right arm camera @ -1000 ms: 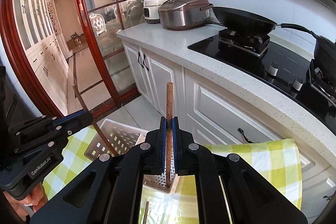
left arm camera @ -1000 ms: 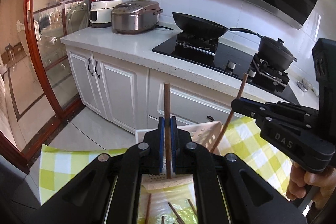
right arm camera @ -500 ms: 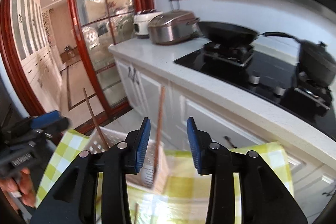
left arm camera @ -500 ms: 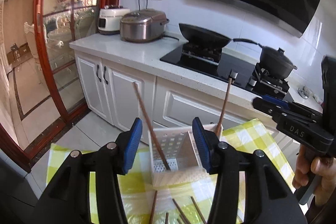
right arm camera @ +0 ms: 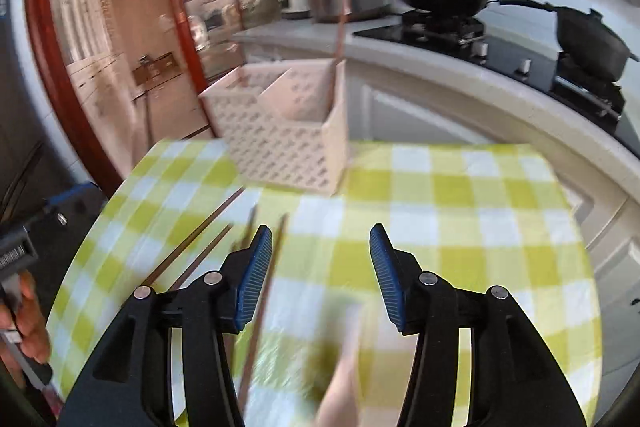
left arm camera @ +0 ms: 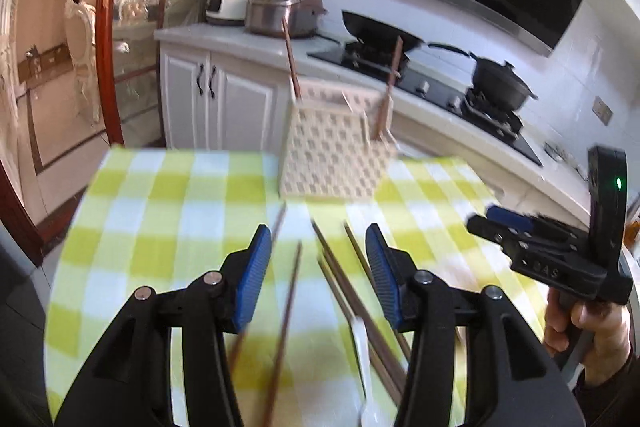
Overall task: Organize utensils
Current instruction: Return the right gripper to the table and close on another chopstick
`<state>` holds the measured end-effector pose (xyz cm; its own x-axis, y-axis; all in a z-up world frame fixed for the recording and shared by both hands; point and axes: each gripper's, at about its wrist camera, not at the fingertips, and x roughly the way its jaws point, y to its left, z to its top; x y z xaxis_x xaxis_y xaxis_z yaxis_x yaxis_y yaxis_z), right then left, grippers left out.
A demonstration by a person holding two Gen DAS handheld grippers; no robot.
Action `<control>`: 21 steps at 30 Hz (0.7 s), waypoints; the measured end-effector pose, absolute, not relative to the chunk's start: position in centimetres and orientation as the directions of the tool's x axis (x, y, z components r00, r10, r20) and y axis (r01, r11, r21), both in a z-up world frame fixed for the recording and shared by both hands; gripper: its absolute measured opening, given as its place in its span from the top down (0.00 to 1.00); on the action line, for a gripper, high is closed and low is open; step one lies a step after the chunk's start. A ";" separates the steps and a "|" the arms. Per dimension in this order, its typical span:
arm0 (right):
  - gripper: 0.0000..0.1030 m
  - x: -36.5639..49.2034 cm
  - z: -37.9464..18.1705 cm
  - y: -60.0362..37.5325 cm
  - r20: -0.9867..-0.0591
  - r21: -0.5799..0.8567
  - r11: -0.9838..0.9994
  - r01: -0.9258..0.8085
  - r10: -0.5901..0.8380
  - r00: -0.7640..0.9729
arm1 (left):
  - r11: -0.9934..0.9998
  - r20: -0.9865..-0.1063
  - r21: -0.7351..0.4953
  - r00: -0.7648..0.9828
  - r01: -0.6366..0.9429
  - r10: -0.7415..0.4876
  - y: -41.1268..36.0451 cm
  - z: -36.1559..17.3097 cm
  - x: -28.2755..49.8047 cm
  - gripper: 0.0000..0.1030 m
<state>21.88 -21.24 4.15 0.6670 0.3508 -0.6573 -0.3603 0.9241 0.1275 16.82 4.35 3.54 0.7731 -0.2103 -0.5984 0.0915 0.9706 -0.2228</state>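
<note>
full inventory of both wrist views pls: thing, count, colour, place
basket: 1, cream, lattice sides, far edge of the table
chopsticks in basket: 2, brown, standing, one at each end
chopsticks on cloth: several, brown, loose, near side; blur hides exact count
spoon: 1, white, among the loose chopsticks
tablecloth: 1, yellow-green and white check, over the table
rice cookers: 2, one steel, one white, counter's far left
wok: 1, black, on the hob
pot: 1, black, lidded, on the hob
cabinets: white, under the counter
left gripper: black, blue pads, just opened, nothing held
right gripper: same, just opening, nothing held
hand: holds the right gripper
</note>
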 end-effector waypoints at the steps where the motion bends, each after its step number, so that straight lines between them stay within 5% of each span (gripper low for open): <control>1: 0.53 21.1 3.8 -20.9 -0.661 0.119 0.925 -0.361 0.345 0.666 | 0.972 -0.610 -0.218 0.766 0.085 -0.204 4.2 2.9 16.2 0.59; 3: 0.54 19.9 2.9 -20.5 -0.671 0.121 0.926 -0.358 0.342 0.657 | 0.971 -0.634 -0.224 0.744 0.086 -0.213 3.9 1.6 15.3 0.70; 7: 0.54 18.9 1.2 -19.6 -0.700 0.126 0.925 -0.357 0.338 0.629 | 0.969 -0.670 -0.236 0.711 0.072 -0.216 3.3 -0.7 14.8 0.75; 21: 0.59 20.9 -2.5 -17.4 -0.776 0.110 0.921 -0.375 0.315 0.546 | 0.950 -0.713 -0.306 0.647 0.058 -0.269 3.5 -3.5 18.2 0.80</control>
<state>20.91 -17.42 -2.51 0.5461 0.3148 -0.7763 -0.3748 0.9206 0.1096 18.21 3.49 -3.50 0.6469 -0.2693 -0.7134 0.0582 0.9503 -0.3060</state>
